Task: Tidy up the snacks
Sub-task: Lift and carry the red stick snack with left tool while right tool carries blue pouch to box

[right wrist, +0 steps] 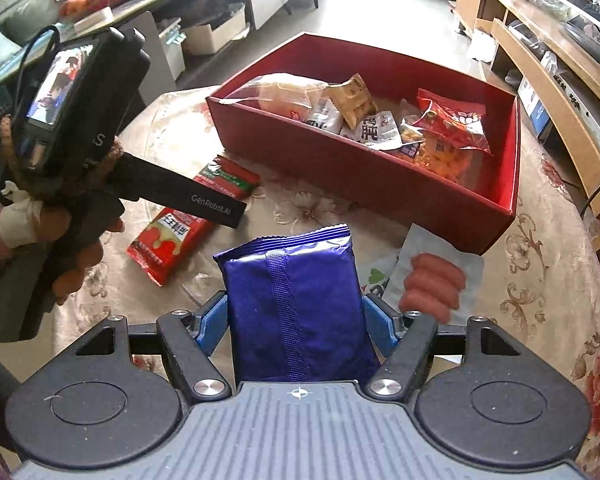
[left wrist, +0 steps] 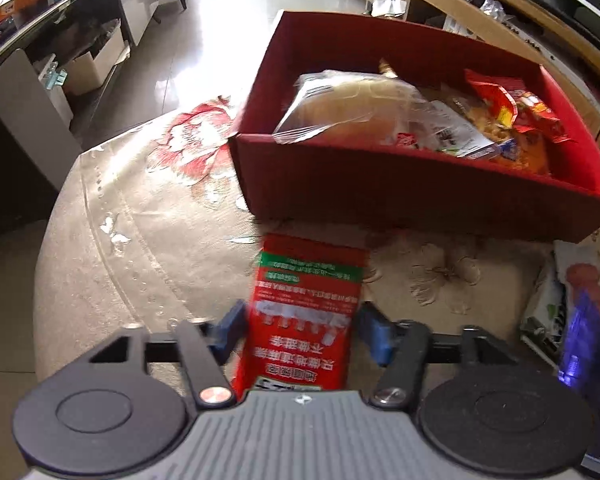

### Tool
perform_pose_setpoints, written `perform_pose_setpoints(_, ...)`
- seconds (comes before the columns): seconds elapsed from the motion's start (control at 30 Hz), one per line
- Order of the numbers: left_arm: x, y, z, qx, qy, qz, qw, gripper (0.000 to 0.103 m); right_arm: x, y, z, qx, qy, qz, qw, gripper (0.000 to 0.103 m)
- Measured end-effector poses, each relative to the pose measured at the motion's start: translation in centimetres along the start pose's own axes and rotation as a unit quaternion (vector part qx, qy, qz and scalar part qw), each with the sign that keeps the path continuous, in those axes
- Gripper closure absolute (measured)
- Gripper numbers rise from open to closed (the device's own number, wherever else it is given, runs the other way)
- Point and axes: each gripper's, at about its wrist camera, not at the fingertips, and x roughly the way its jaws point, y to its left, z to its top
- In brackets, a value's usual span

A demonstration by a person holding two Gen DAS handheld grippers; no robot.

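Now we see the red snack packet (left wrist: pixel 306 312) lying low in the left-wrist frame between our left gripper's (left wrist: pixel 300 330) loosened jaws, below the red box (left wrist: pixel 420 196), while our right gripper (right wrist: pixel 296 316) clamps a purple packet (right wrist: pixel 296 304).

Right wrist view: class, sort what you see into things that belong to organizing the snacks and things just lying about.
Belong to the job: red box; purple packet; red packet; sausage packet.

Just lying about: pale storage box; wooden shelf unit; sofa.
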Motion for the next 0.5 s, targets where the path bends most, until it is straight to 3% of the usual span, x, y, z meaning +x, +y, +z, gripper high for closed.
perform_pose_setpoints(0.5, -3.2, -0.2, -0.4, -0.019, -0.018, -0.037, 0.9990, 0.058, -1.6, -1.5, 0.4, 0.028, -0.031, -0.008, 0.999, 0.027)
